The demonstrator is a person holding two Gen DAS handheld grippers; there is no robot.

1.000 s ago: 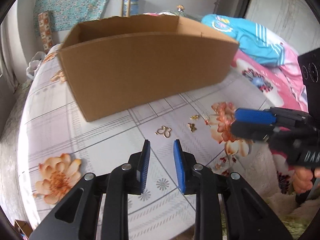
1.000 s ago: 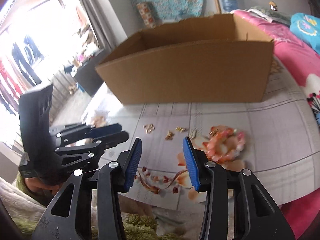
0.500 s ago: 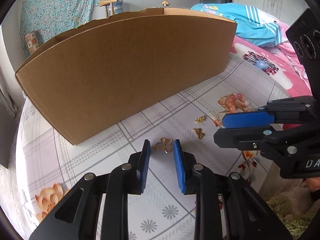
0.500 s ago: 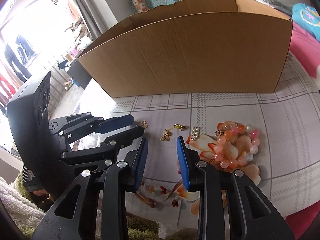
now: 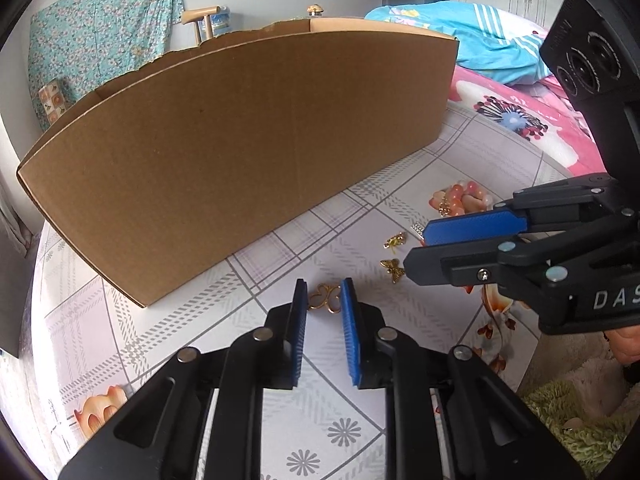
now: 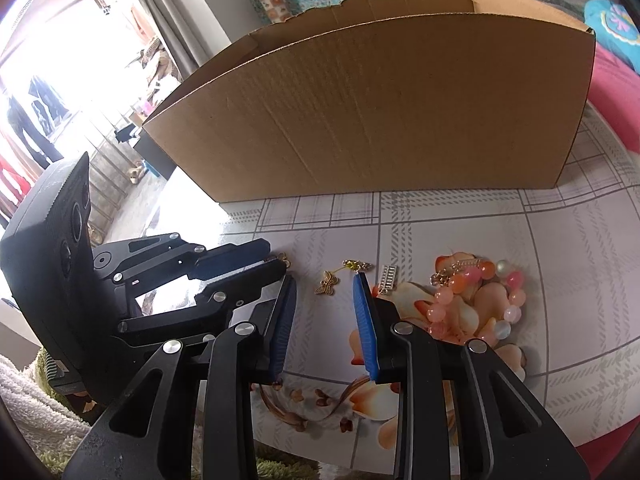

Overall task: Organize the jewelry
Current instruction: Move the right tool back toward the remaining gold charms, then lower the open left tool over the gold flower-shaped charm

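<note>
A large open cardboard box (image 5: 240,152) stands on the table, also in the right wrist view (image 6: 380,112). Small jewelry lies before it. A gold clover-shaped charm (image 5: 325,298) sits between the tips of my open left gripper (image 5: 323,304), low over the cloth. A gold butterfly charm (image 6: 327,283), a gold chain piece (image 6: 357,266) and a silver bar (image 6: 389,277) lie just ahead of my open right gripper (image 6: 325,294). A pink and orange bead bracelet (image 6: 476,300) lies to their right. My right gripper also shows in the left wrist view (image 5: 440,248).
The table carries a checked cloth with flower prints (image 5: 180,340). A pink bedspread (image 5: 520,120) and blue clothing (image 5: 480,48) lie to the right. A green fluffy rug (image 5: 580,420) is below the table's near edge.
Both grippers have moved forward and down toward the jewelry. The left one now brackets the gold clover charm. The right one has opened a little wider near the butterfly charm.
</note>
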